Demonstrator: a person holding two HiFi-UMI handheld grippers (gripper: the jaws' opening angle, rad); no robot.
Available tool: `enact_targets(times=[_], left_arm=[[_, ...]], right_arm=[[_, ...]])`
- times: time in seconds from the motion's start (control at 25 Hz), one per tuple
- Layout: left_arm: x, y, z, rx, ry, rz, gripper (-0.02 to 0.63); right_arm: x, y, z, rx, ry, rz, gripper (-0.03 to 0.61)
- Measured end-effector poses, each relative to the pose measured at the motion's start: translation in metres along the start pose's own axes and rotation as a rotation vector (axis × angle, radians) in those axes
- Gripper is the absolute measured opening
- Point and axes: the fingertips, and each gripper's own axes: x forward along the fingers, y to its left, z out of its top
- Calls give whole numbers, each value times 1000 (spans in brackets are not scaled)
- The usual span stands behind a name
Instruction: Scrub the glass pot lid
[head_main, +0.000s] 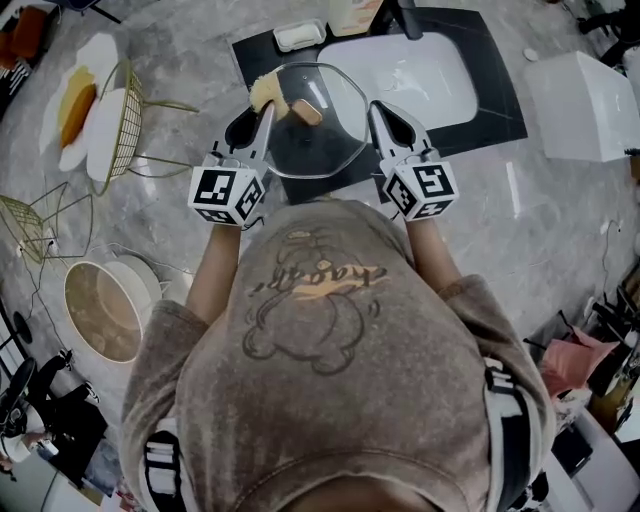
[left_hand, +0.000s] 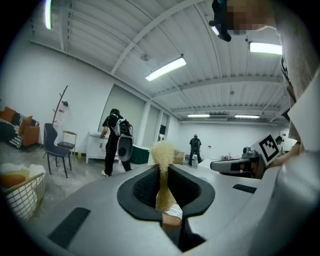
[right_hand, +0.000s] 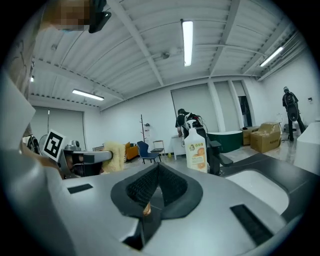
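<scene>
1. The lid (head_main: 330, 140) sits up off the counter (head_main: 540, 200), just in front of the sink (head_main: 420, 75). It lies between your two grippers, with its knob (head_main: 307, 111) toward the far left side.
2. Your right gripper (right_hand: 158, 172) is clenched, and its tip is at the lid's right rim. A thin coppery sliver sits deep in the jaws. I take it you are pinching the rim there to steady the lid.
3. Your left gripper (left_hand: 164, 175) is clamped on a yellow sponge (left_hand: 161, 152), which pokes out past the jaws at the lid's far left edge, beside the knob.
4. Step in hand, as I judge it: the lid is gripped, the sponge is brought up, and scrubbing is about to start. Next, press the sponge flat on the glass and sweep it across. Keep the right grip firm, because a thin rim can twist out under pressure.
5. Hard to make out:
   - The clear glass hardly shows in either gripper view.
   - I cannot tell whether the sponge touches the glass yet.
   - I cannot tell whether the knob faces up or is seen through the glass.
   - A soap bottle (right_hand: 196, 150) stands beyond the right jaws.
</scene>
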Motion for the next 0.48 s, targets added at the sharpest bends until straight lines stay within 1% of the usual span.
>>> enact_targets(times=[0.16, 0.48], left_arm=[[-7, 8, -4, -25, -1, 44, 51], [-18, 20, -5, -55, 3, 95, 51]], right_arm=[[2, -1, -7, 34, 3, -11, 2], [13, 4, -6, 16, 5, 3, 0]])
